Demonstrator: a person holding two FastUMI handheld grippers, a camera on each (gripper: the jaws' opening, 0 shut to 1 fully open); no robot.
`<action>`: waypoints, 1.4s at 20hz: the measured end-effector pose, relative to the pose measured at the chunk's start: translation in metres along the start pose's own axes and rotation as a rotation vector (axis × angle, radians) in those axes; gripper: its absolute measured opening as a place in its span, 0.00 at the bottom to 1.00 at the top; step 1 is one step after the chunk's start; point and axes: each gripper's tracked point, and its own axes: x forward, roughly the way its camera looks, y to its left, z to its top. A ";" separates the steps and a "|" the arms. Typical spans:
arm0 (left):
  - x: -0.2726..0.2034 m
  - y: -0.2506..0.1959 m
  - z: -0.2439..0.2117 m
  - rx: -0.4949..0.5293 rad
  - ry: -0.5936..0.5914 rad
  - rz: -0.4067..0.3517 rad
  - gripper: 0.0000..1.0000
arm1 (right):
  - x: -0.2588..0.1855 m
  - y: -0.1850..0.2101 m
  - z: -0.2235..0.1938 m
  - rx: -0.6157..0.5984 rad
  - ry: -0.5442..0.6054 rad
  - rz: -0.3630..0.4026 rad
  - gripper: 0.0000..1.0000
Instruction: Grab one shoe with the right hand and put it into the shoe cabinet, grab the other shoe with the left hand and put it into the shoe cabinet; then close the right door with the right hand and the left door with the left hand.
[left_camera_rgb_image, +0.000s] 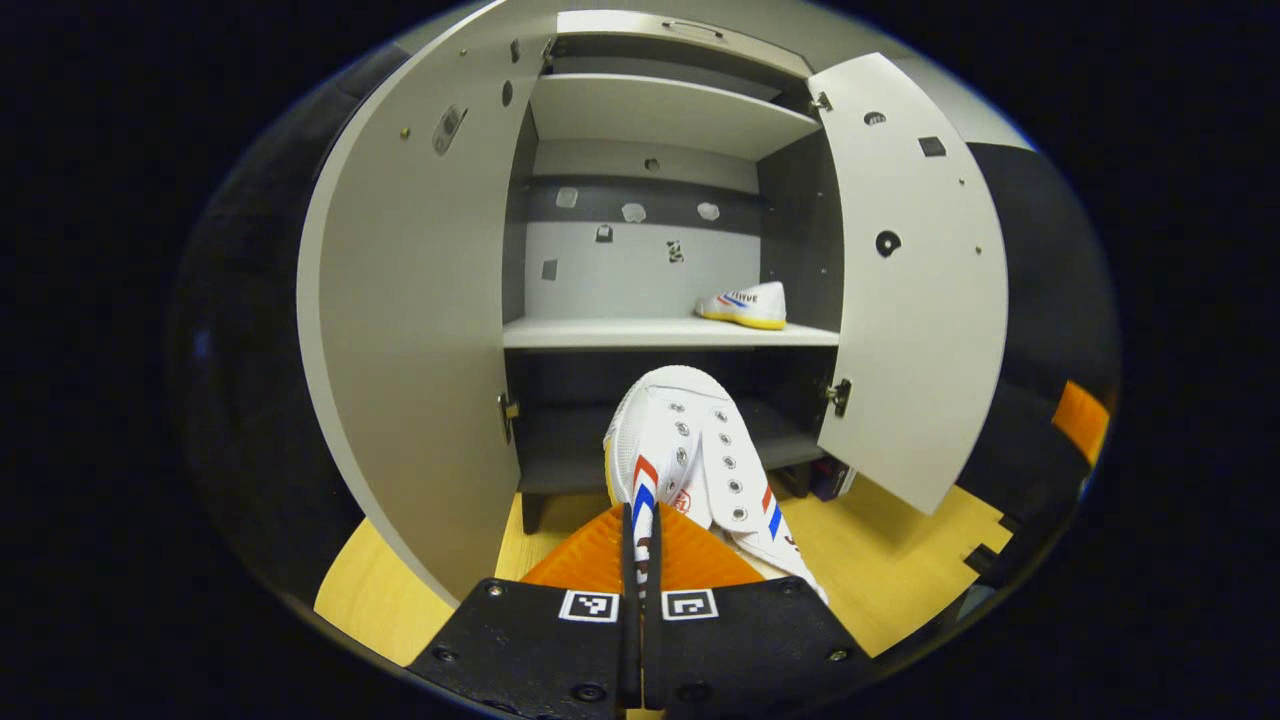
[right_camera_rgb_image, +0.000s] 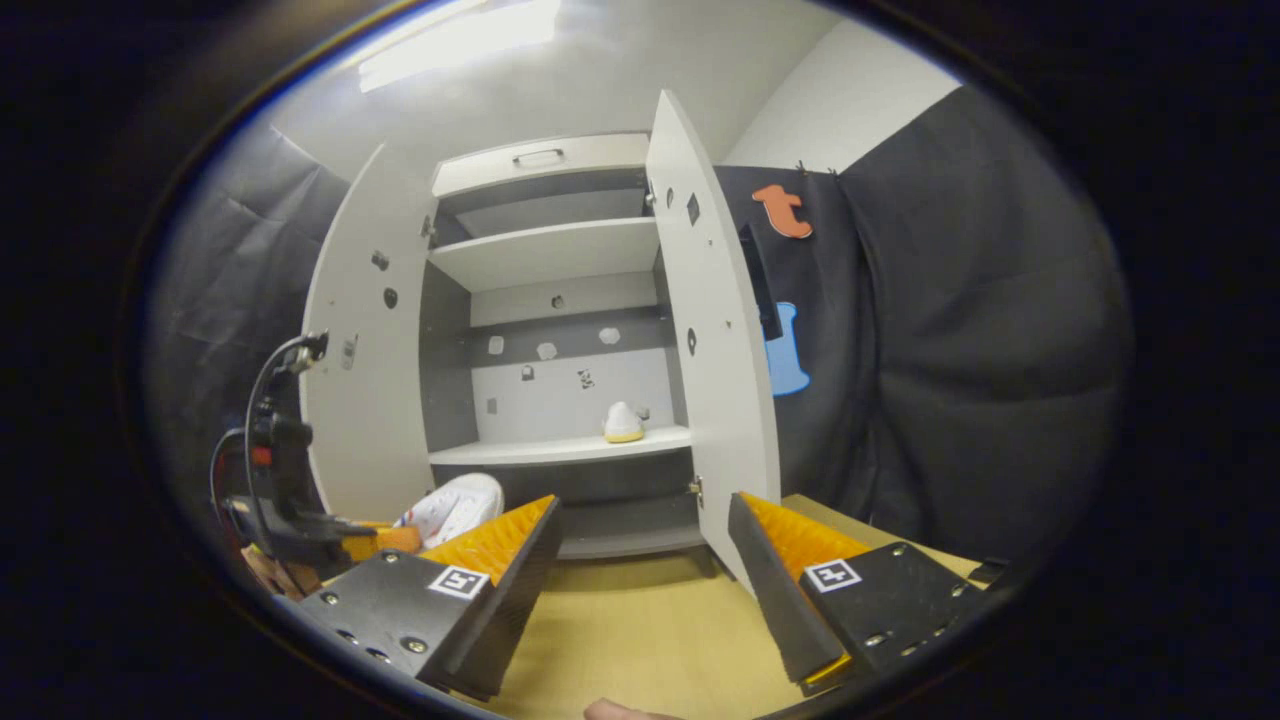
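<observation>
— How many shoes?
— Two. The left gripper (left_camera_rgb_image: 640, 560) is clenched on one white canvas sneaker with red and blue stripes (left_camera_rgb_image: 690, 450), held low before the grey two-door shoe cabinet (left_camera_rgb_image: 640, 110). The second white sneaker with a yellow sole (left_camera_rgb_image: 745, 305) sits on the middle shelf (left_camera_rgb_image: 670, 333), right side.
— And the right gripper (right_camera_rgb_image: 640, 560)?
— Released, fingers wide apart, above the wooden floor (right_camera_rgb_image: 640, 630).
— Doors?
— Two: left door (left_camera_rgb_image: 410, 330) and right door (left_camera_rgb_image: 915, 290), both open.

I see a pale wood floor (right_camera_rgb_image: 640, 630) running under everything, black cloth (right_camera_rgb_image: 960, 380) hanging as the booth's wall on the right, a white wall (right_camera_rgb_image: 850, 95) above it, and a bright ceiling light (right_camera_rgb_image: 460, 40) glowing overhead at the top
</observation>
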 end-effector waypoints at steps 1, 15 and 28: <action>0.002 0.000 0.015 0.002 -0.005 -0.007 0.01 | -0.003 0.003 0.000 0.014 0.001 0.022 0.99; 0.043 0.005 0.180 -0.057 0.003 0.012 0.02 | -0.037 -0.027 0.004 0.046 -0.051 0.033 0.98; 0.232 0.038 0.187 -0.199 0.079 0.112 0.02 | -0.057 -0.043 0.013 0.027 -0.063 -0.008 0.99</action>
